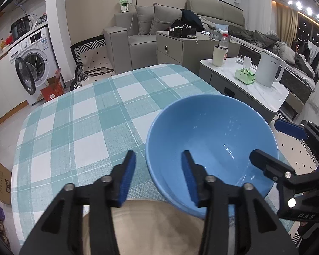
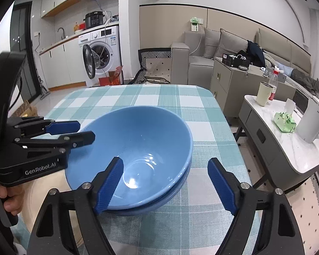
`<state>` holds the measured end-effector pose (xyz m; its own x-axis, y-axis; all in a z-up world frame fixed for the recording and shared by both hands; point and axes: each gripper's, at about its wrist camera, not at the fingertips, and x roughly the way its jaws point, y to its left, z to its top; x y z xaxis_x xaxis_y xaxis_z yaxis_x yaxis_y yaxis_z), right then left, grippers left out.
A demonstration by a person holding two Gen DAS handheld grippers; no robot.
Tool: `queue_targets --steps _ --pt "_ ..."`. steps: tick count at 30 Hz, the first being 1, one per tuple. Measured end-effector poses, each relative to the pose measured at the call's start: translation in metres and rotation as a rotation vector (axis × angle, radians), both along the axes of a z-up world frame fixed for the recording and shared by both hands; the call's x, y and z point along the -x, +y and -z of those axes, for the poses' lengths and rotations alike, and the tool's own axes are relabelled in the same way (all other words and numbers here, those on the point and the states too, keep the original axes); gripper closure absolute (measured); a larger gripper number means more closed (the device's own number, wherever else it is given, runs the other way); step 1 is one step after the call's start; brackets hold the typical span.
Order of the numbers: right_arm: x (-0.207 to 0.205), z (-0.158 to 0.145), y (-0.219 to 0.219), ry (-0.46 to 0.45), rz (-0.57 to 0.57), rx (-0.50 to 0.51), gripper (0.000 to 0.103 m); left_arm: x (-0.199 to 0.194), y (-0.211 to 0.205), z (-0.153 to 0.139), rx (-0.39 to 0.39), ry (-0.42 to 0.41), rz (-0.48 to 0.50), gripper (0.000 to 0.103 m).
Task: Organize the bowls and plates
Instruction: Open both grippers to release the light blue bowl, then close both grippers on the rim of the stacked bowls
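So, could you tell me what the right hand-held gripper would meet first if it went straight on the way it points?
Most likely the near rim of the blue bowl: the right hand-held gripper stands open astride it, though depth is uncertain.

Bare checked tablecloth [image 1: 78, 114] beyond stacked blue bowls [image 2: 138, 148], beige plate [image 1: 151, 223] nearside

Each view is taken from just behind its own gripper, angled downward along the fingers and close over the checked surface [image 1: 78, 114]. The nested blue bowls [image 2: 138, 148], the sofa [image 1: 138, 34] and the washing machine [image 2: 102, 51] are shared by both views.
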<state>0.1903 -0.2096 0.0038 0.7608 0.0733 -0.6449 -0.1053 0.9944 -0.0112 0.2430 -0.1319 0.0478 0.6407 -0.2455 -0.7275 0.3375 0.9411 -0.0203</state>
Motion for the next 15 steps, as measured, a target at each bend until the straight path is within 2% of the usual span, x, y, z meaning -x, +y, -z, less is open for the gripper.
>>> queue_targets --steps 5,12,15 --pt "0.003 0.0 -0.017 0.007 0.029 -0.06 0.01 0.001 0.007 0.002 0.036 0.02 -0.013 0.05" --pt "0.005 0.0 -0.037 0.02 0.053 -0.124 0.009 0.0 0.016 0.012 0.093 0.071 -0.047 0.048" --pt "0.006 -0.001 -0.041 0.023 0.053 -0.143 0.005 0.001 0.017 0.013 0.11 0.069 -0.051 0.036"
